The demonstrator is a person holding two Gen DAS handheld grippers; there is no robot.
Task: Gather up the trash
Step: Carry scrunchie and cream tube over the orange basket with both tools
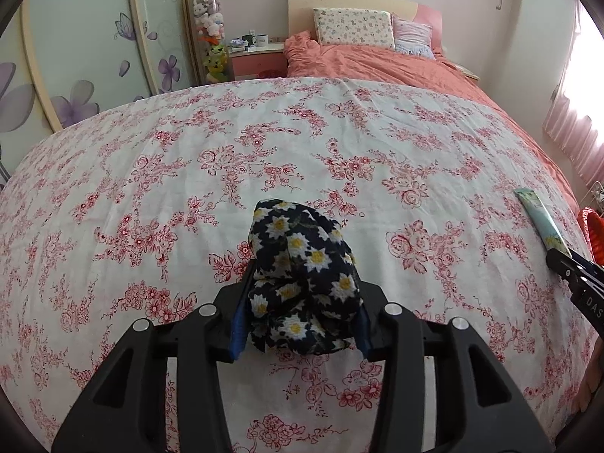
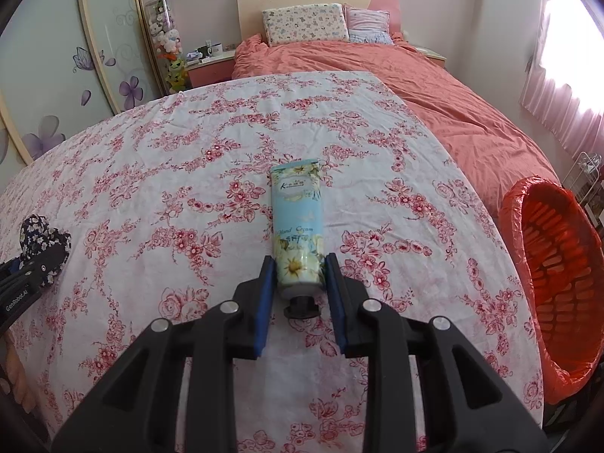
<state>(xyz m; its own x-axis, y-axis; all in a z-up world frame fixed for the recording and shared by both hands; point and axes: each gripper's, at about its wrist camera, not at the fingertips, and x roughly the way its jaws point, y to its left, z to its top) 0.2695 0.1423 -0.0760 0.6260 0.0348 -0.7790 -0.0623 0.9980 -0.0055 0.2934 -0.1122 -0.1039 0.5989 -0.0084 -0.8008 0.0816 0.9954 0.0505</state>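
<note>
Got both hands full right now. My left claw [image 1: 302, 298] is squeezed around a bunched daisy-print cloth [image 1: 302, 271], just above the floral-covered table [image 1: 151, 196]. My right claw [image 2: 296, 287] is clamped on the cap end of a hand cream tube [image 2: 298, 226]. I'd keep that pinch firm, since the tube looks slippery, then swing right to the orange-lined trash basket [image 2: 558, 264] beside the table.
</note>
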